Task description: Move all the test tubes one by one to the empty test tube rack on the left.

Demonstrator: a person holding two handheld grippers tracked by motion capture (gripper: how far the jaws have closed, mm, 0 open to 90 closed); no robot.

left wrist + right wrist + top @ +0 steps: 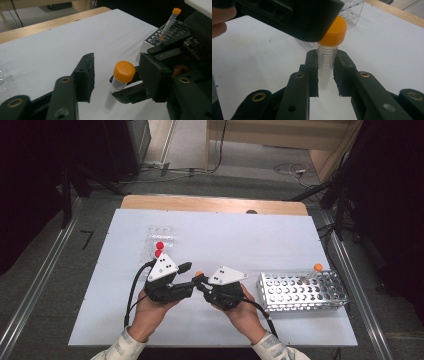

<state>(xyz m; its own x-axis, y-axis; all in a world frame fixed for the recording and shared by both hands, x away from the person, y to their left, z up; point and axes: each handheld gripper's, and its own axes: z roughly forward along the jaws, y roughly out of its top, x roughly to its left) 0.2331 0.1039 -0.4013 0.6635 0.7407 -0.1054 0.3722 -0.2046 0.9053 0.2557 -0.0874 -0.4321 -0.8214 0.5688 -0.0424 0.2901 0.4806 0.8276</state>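
Black jaws of the right gripper (325, 75) pinch an upright, orange-capped graduated tube (327, 67) above the white table (280, 240), while the left gripper (115, 75) straddles its cap, half-spread.

My right gripper (325, 75), black jaws, has a clear tube (326, 67) with black graduation lines and orange cap. Silver perforated rack (300, 292) on white table (240, 235); beside the rack's far corner, another orange-capped tube (315, 270). Two red caps (159, 249) far left of the rack.
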